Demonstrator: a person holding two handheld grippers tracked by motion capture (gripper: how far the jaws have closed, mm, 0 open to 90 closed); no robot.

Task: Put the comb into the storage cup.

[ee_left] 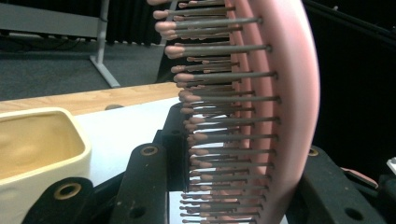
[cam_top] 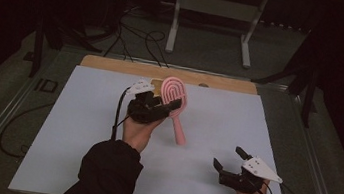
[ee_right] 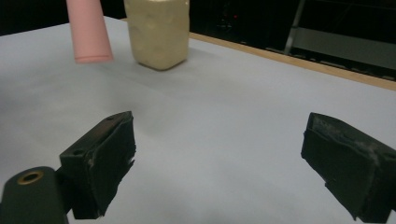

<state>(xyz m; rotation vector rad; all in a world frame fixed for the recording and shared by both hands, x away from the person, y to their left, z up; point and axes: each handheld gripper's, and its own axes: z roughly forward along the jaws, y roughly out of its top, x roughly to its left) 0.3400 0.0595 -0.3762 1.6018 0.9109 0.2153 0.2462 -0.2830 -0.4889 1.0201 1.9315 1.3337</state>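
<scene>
White table top (cam_top: 80, 130), left gripper (cam_top: 158, 106) clamped on pink hairbrush (cam_top: 176, 97), cream pot (ee_right: 159, 32) just beside, right gripper (cam_top: 230, 160) spread apart, holding nothing.

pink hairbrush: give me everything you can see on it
The pink hairbrush looks like plastic: an oval paddle head with looped ridges and a tapered handle. Its grey bristles have pink ball tips. The left hand-held gripper is shut on the head and holds it off the white table sheet, head up and away from the person, handle slanting down toward them. A cream container stands behind.
</scene>
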